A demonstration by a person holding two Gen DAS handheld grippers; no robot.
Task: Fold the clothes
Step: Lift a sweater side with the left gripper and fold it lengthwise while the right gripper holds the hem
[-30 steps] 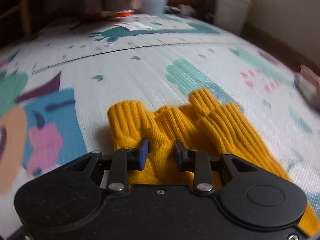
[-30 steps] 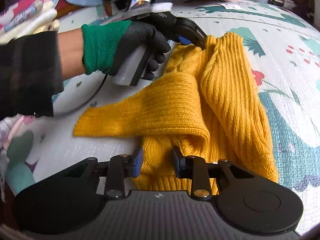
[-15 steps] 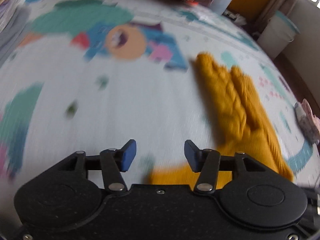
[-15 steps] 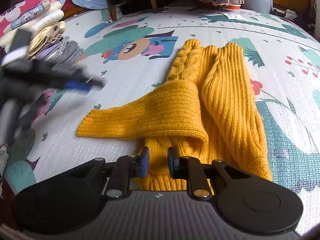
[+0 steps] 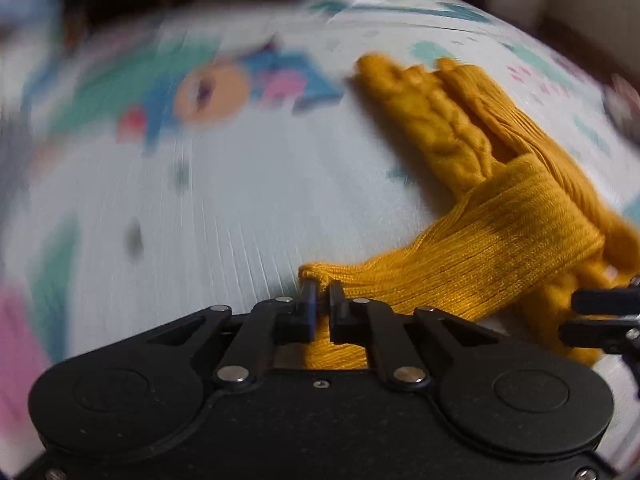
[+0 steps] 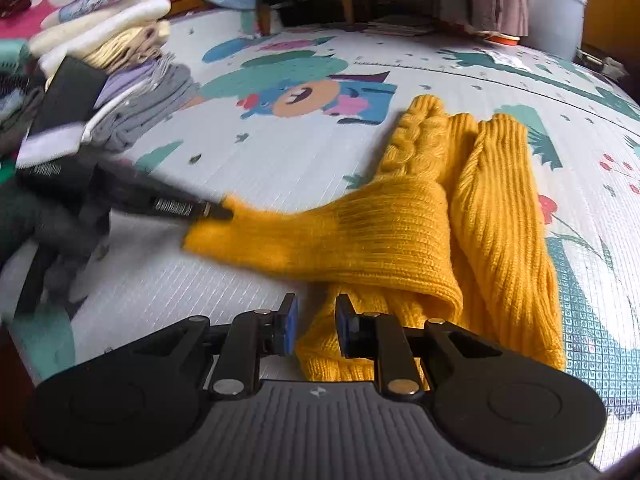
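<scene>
On the printed play mat [image 6: 280,168], right of centre in the right wrist view, lies a mustard-yellow knitted sweater [image 6: 472,216]. Its knit is chunky: a braided cable column runs up the left edge of the body, and plain vertical ribs cover the rest. The folded body forms a long narrow strip whose long axis runs from near to far, leaning slightly left at the far end. One ribbed sleeve [image 6: 340,232] crosses over the body and stretches out to the left, so its own axis lies almost sideways, with the cuff pointing left.

The left gripper [image 5: 320,292] has its two fingers pressed nearly together on the sleeve cuff, pinching a bunched fold of yellow ribbing; in the right wrist view it appears as a blurred black tool at the cuff [image 6: 212,210]. The right gripper [image 6: 316,314] sits at the near hem of the sweater with its jaws parted; knit lies between and under the blue-padded fingers, but they do not squeeze it.

The mat is pale with a fine ribbed grain and cartoon shapes in teal, blue, orange and pink. At far left stands a stack of folded clothes [image 6: 120,60] in cream, grey and lilac. A white bucket [image 6: 556,12] stands at the far right beyond the mat.
</scene>
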